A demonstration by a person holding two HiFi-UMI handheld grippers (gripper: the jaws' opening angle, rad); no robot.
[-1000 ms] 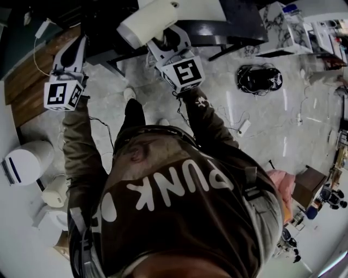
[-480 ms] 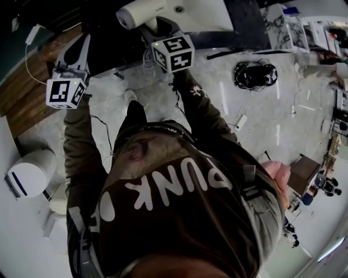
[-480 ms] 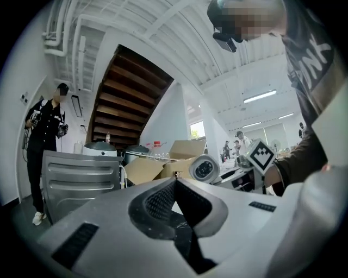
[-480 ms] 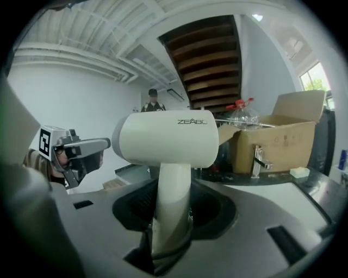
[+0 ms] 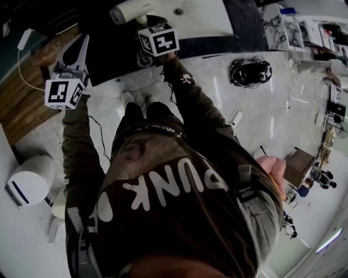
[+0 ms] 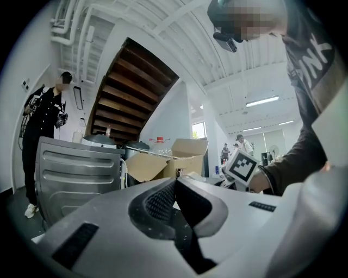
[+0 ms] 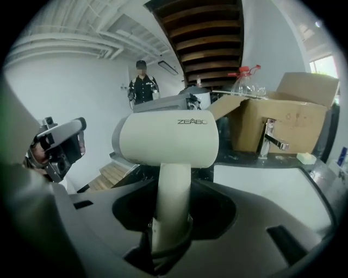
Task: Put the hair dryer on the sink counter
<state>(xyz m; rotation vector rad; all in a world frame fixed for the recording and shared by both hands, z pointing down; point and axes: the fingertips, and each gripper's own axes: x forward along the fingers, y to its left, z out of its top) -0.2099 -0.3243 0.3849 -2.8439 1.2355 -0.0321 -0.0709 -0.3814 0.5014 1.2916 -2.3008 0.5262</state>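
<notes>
A white hair dryer [image 7: 168, 138] stands upright in my right gripper [image 7: 171, 228], whose jaws are shut on its handle. In the head view the hair dryer [image 5: 130, 10] is at the top, over the near left edge of the white sink basin [image 5: 204, 16] set in the dark counter [image 5: 244, 24]. The right gripper view shows the basin [image 7: 272, 187] and its faucet [image 7: 270, 138] just beyond the dryer, to the right. My left gripper [image 5: 80, 46] is held to the left, apart from the counter. Its jaws [image 6: 175, 187] are shut with nothing between them.
A cardboard box [image 7: 283, 117] and a plastic bottle [image 7: 246, 81] stand behind the faucet. Wooden steps [image 5: 22, 103] lie to the left, with a round white bin [image 5: 30, 179] on the floor below them. A black bundle [image 5: 250, 71] lies on the floor at right. A person [image 7: 142, 84] stands far behind.
My right gripper has carried the hair dryer forward, towards the sink counter, with the arm stretching out. The left gripper has stayed almost where it was.
</notes>
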